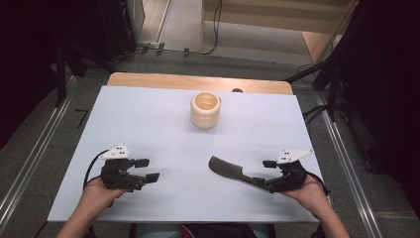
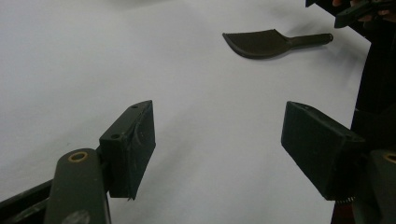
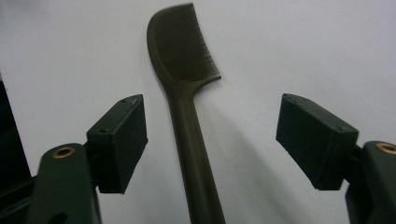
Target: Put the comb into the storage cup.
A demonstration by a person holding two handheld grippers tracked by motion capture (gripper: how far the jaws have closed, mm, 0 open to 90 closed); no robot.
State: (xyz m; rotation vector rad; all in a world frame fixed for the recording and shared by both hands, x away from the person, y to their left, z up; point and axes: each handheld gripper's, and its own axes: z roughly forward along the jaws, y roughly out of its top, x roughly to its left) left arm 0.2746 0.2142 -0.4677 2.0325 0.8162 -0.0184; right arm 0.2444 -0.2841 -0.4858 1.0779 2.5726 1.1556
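Comb [image 3: 187, 93] lies flat on the table [image 1: 148, 124], nearer us than the cup [image 1: 205, 110]; its handle runs lengthwise between our right gripper [image 3: 210, 144], whose pads stand apart, not touching. Our left gripper [image 2: 219, 149] gapes empty, well away.

On the table [image 1: 148, 124] we find the comb [image 1: 230, 171] lying flat at the near right, its toothed head toward the middle and its handle running toward the near right edge. Its handle lies between the parted jaws of the right hand-held gripper [image 1: 262, 172], touching neither pad. The left hand-held gripper [image 1: 147, 169] rests at the near left, well apart from the comb, with bare table between its jaws. Behind both, near the far edge and about midway across, we see the ribbed cup [image 1: 205, 109] standing upright.
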